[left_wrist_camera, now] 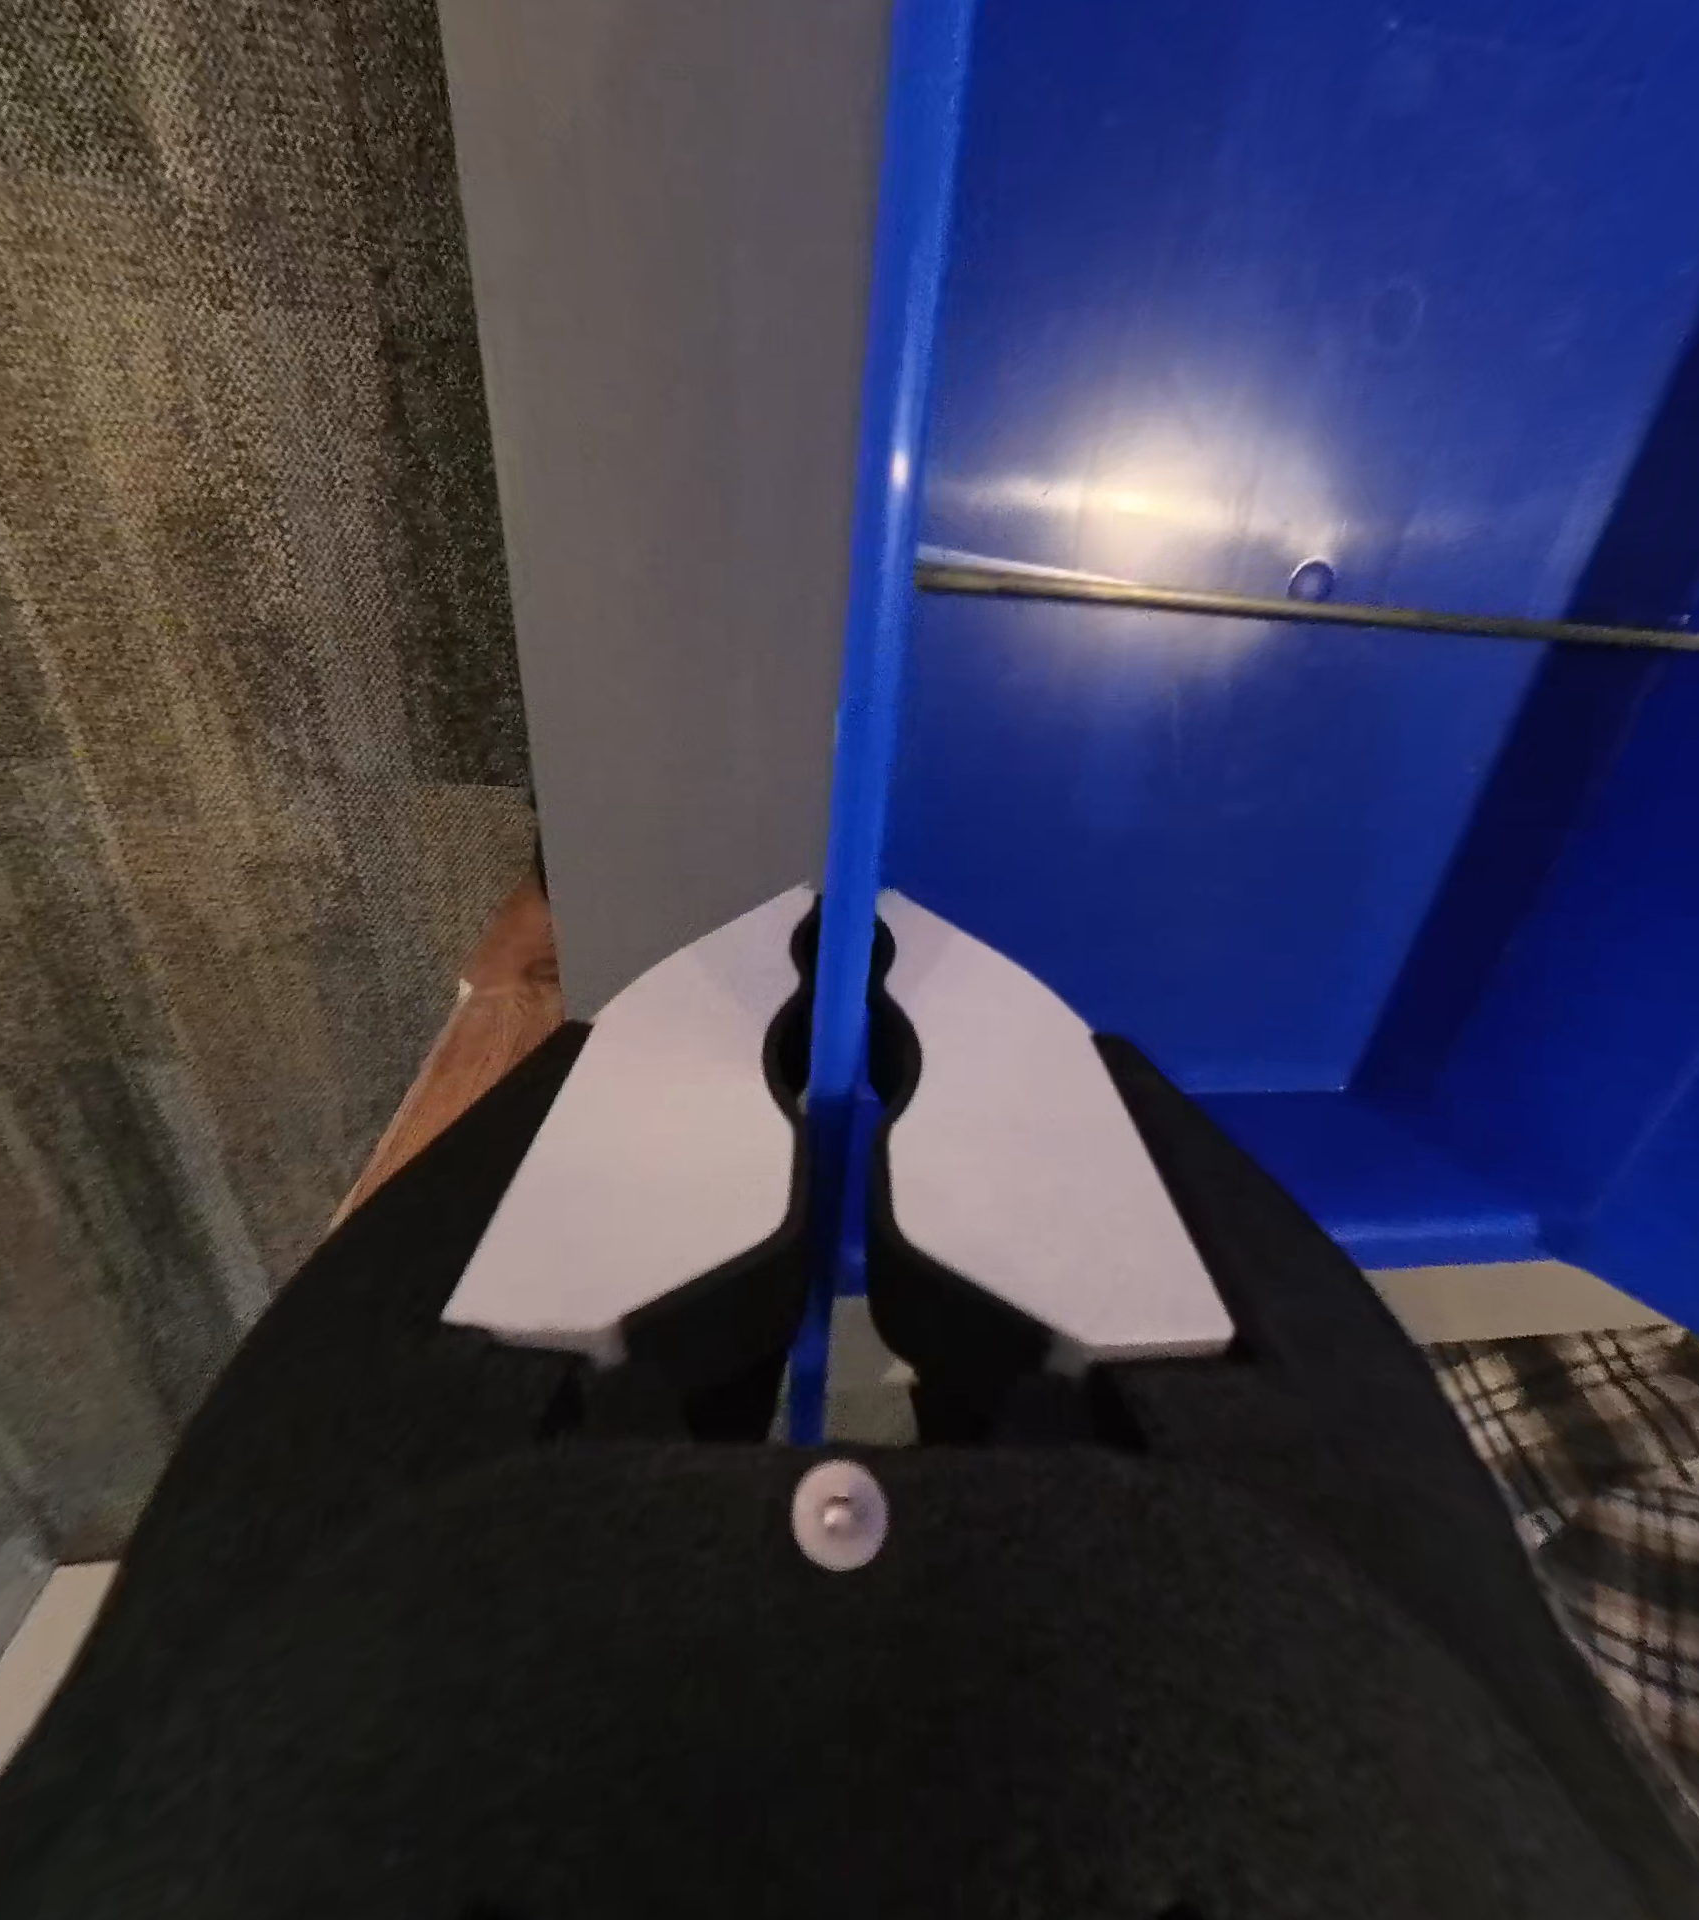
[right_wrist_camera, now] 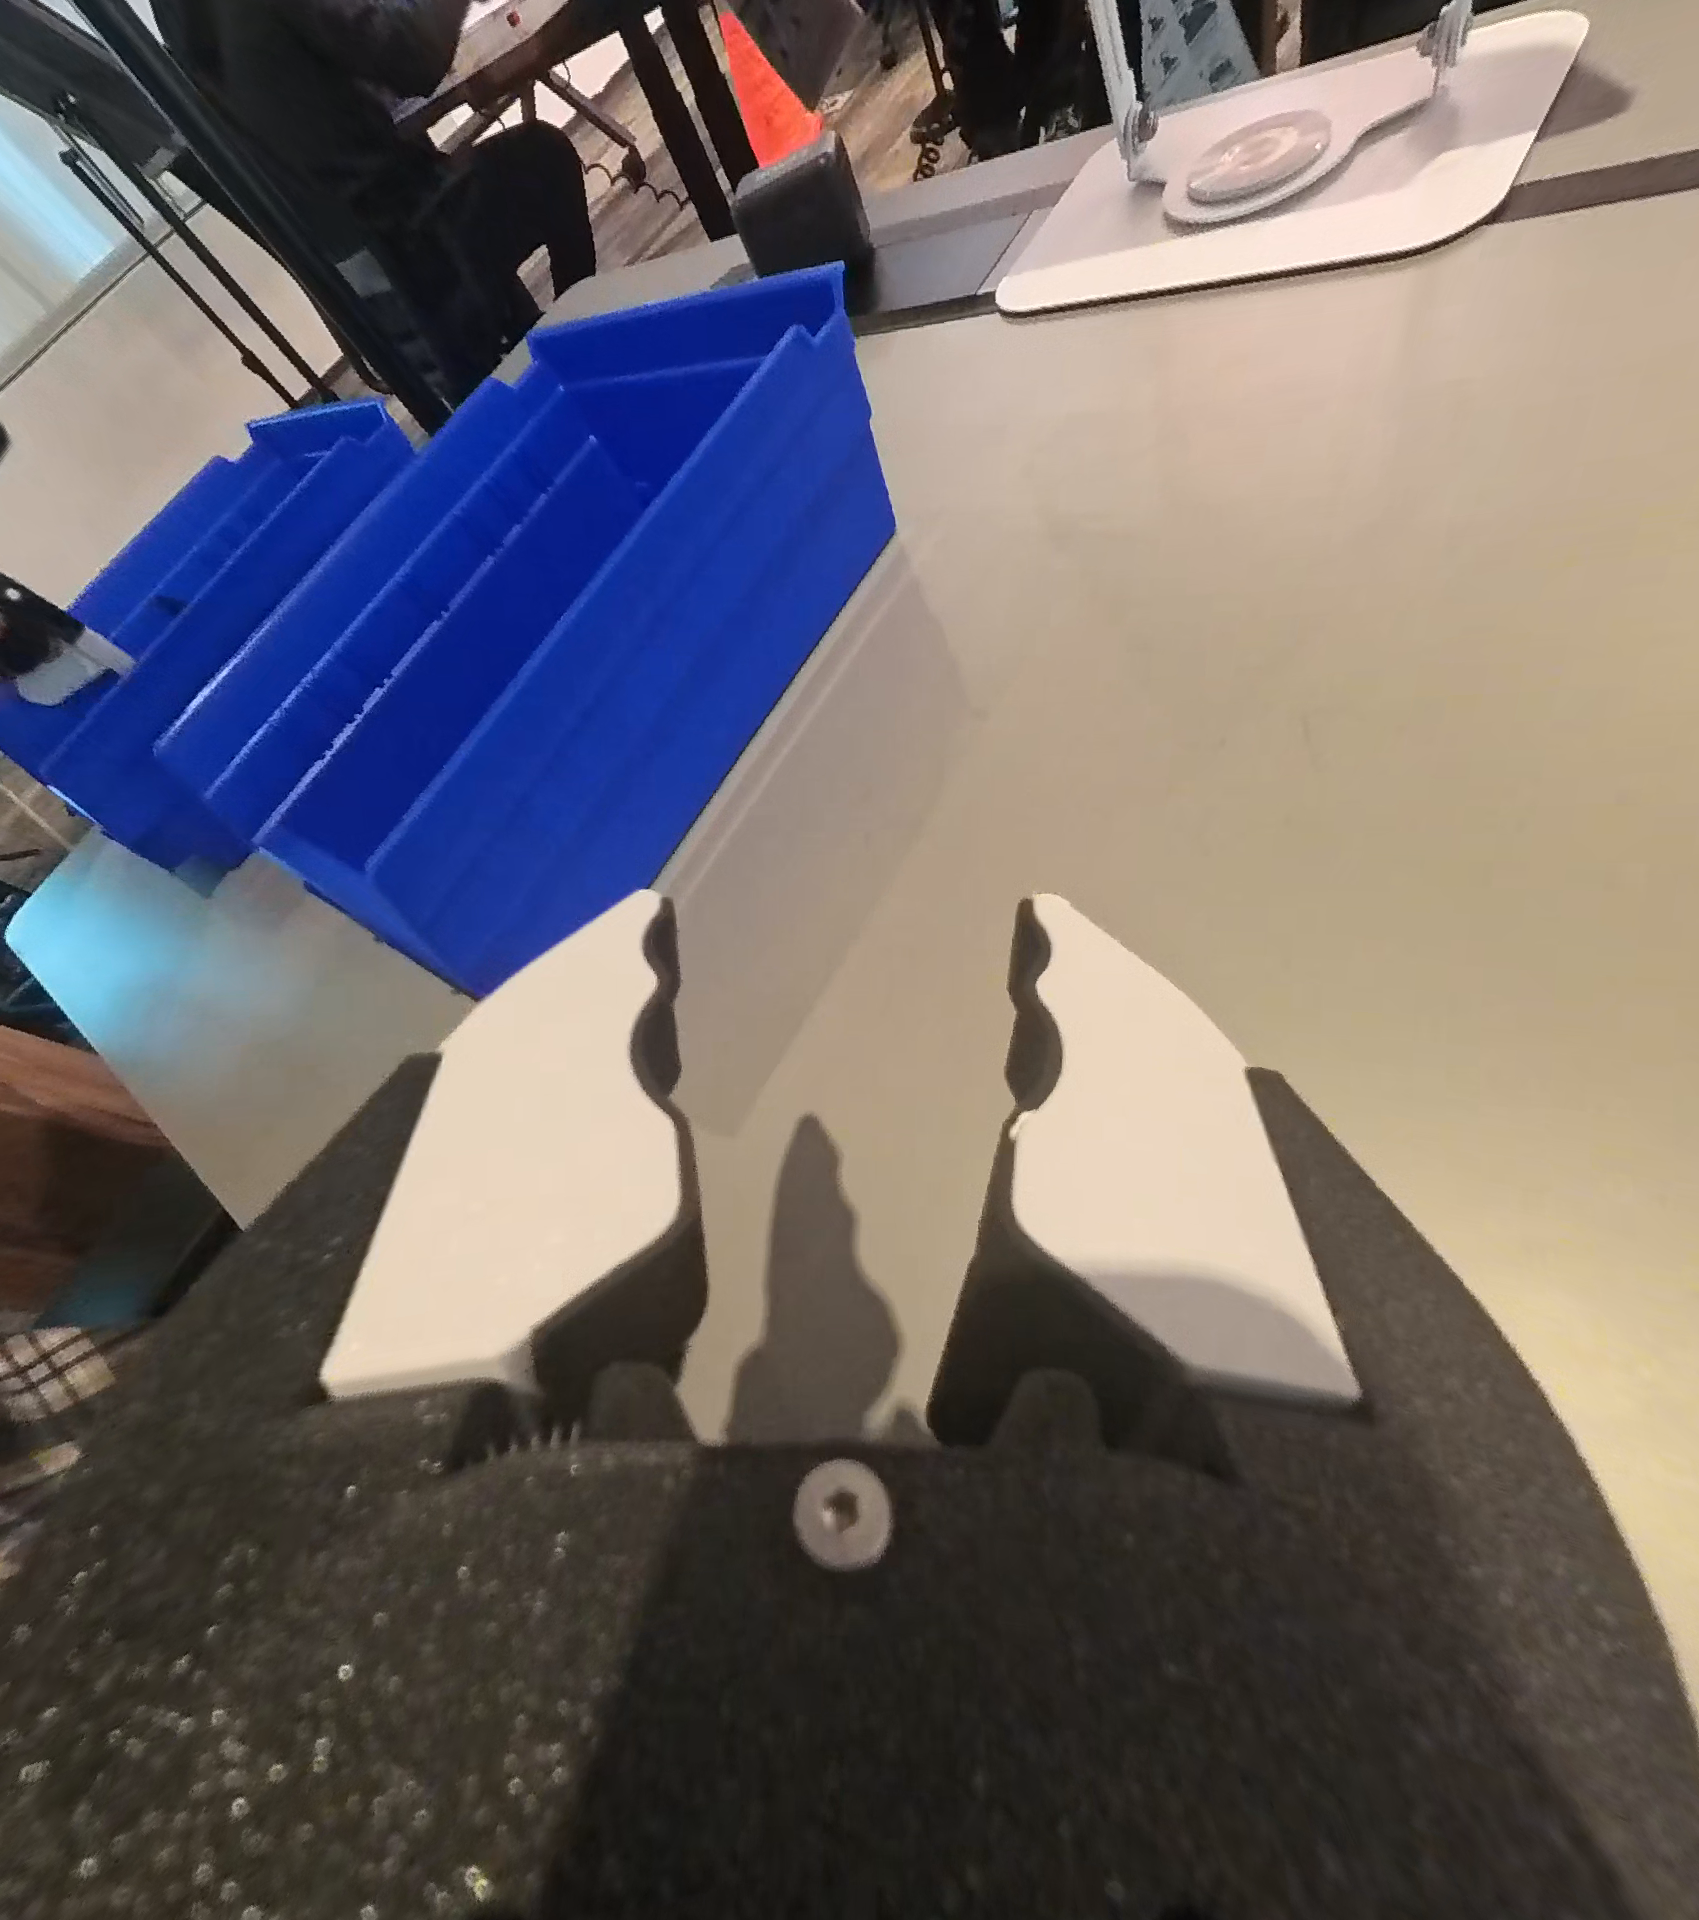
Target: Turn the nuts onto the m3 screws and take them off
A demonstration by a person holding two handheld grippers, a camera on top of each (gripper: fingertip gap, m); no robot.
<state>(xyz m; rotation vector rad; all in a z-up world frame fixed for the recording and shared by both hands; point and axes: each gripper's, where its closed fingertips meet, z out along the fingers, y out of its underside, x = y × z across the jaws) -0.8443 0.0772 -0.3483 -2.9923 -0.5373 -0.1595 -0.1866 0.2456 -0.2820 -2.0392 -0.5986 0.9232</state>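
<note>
Between left gripper (left_wrist_camera: 843, 940) jaws, bin wall (left_wrist_camera: 866, 665)

Right gripper (right_wrist_camera: 845, 925) over grey table (right_wrist_camera: 1344, 727), jaws apart, holding nothing. Blue bins (right_wrist_camera: 554, 644) beside it at left; left gripper (right_wrist_camera: 71, 670) touching farthest bin's rim.

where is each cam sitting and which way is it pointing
Left wrist view: on the left gripper, looking along its fingers, shut on the wall of a blue bin; a thin rod crosses inside.
Right wrist view: on the right gripper, open, empty, facing across the grey table.
Shared: the blue bins; the left gripper at their far-left edge.
</note>
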